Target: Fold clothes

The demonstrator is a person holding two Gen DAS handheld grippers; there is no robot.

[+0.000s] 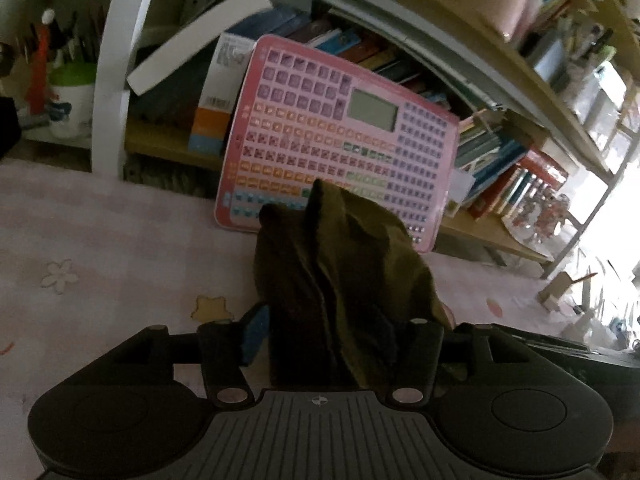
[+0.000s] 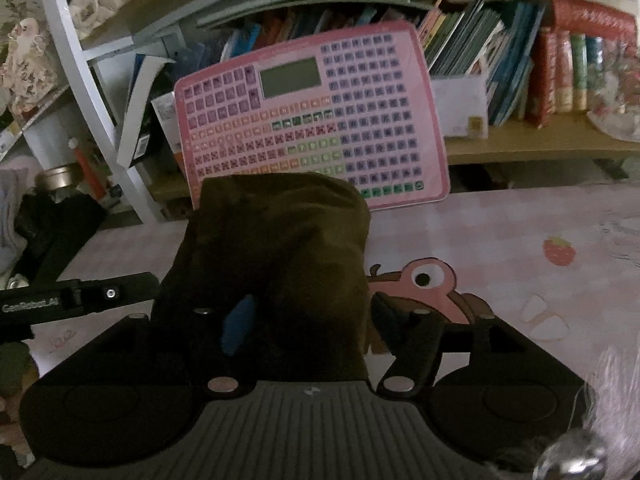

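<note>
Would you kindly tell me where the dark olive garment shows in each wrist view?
Left wrist view: the dark olive garment bunches at lower centre, rising between the left claw fingers.
Right wrist view: it fills the centre-left, draped over the right claw.
Shared landmark: the pink button board leaning against the shelf right behind it.

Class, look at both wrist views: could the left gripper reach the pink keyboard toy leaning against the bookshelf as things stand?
Probably not freely. The left gripper is shut on the olive garment, which bunches up directly between its fingers and the pink keyboard toy. It would need to let go first.
</note>
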